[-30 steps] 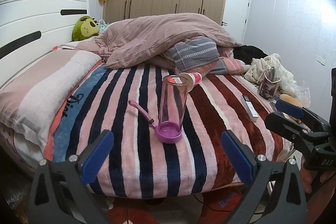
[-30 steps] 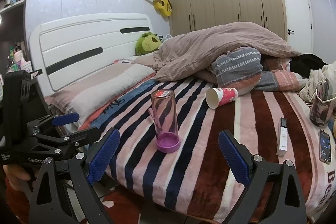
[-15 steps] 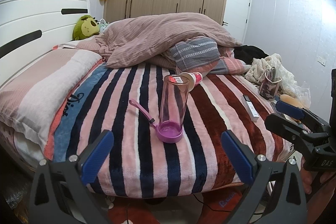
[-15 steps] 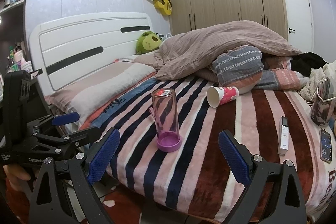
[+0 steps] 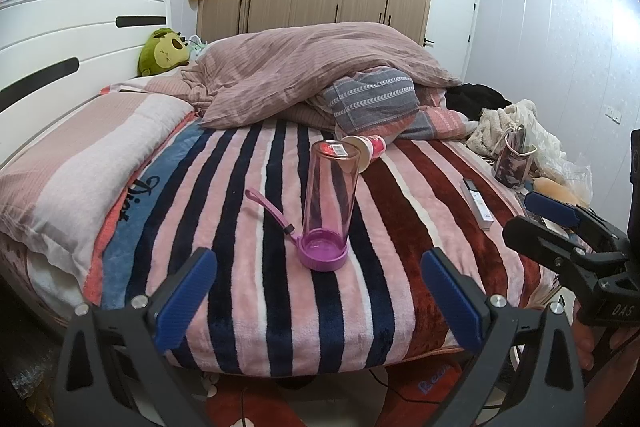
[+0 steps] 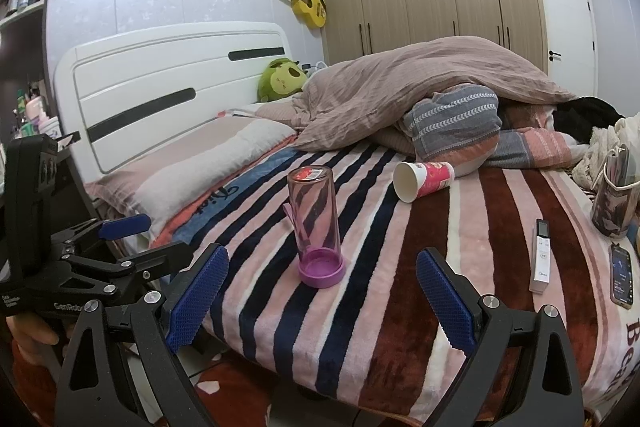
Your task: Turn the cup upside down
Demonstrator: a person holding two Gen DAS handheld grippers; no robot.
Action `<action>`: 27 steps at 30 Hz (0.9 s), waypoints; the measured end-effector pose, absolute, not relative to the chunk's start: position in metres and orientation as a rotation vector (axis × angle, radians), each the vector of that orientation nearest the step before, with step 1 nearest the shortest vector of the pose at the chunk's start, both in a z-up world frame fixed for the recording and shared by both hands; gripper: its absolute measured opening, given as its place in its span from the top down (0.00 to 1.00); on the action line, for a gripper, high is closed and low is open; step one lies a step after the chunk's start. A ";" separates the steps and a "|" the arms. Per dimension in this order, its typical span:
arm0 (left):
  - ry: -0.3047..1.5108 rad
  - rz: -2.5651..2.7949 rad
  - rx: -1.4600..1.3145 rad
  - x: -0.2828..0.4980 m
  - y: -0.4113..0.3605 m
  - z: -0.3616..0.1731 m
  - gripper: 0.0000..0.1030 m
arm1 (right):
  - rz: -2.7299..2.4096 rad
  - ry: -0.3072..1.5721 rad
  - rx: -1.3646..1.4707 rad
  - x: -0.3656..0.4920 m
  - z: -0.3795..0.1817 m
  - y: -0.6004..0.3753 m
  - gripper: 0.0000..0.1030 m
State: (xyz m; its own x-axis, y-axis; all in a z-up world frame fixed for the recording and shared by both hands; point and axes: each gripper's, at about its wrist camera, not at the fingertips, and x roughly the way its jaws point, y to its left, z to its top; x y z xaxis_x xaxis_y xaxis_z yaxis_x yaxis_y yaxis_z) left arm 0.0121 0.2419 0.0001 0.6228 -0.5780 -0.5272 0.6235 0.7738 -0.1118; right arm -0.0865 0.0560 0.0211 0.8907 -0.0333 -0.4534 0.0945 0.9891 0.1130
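We are holding both grippers, left (image 5: 320, 291) and right (image 6: 322, 293), spread wide, gripping nothing; clear pink cylindrical cup (image 5: 327, 205) is standing lid-down on fuzzy striped blanket (image 5: 240, 227).

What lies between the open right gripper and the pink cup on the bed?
Only striped blanket: in the right wrist view nothing stands between the right gripper and the pink cup.

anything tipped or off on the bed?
Yes: the paper cup lies on its side on the striped blanket, mouth toward the camera. The pink bottle stands on its purple lid end, inverted. Both grippers are open, holding nothing.
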 end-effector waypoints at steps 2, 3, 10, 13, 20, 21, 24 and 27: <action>0.575 -0.691 0.086 0.012 0.242 0.000 0.01 | -0.066 0.467 0.134 -0.086 0.021 0.056 0.08; 0.575 -0.690 0.086 0.012 0.242 0.000 0.01 | -0.066 0.466 0.134 -0.086 0.021 0.056 0.08; 0.575 -0.691 0.086 0.012 0.242 0.000 0.01 | -0.067 0.470 0.136 -0.087 0.019 0.056 0.08; 0.576 -0.690 0.086 0.012 0.242 0.001 0.01 | -0.066 0.470 0.136 -0.087 0.019 0.056 0.08; 0.576 -0.692 0.087 0.012 0.242 0.001 0.01 | -0.069 0.472 0.139 -0.088 0.018 0.057 0.08; 0.576 -0.691 0.086 0.012 0.242 0.001 0.01 | -0.069 0.473 0.140 -0.088 0.018 0.057 0.08; 0.576 -0.691 0.086 0.012 0.242 0.001 0.01 | -0.068 0.474 0.140 -0.089 0.017 0.058 0.08; 0.576 -0.690 0.086 0.012 0.242 0.002 0.01 | -0.070 0.473 0.139 -0.089 0.018 0.057 0.08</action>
State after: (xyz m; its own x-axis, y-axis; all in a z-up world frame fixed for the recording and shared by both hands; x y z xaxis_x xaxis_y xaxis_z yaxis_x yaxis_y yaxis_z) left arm 0.0123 0.2415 0.0018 0.6229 -0.5769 -0.5284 0.6230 0.7743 -0.1110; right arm -0.0885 0.0569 0.0177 0.8879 -0.0346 -0.4587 0.0993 0.9881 0.1175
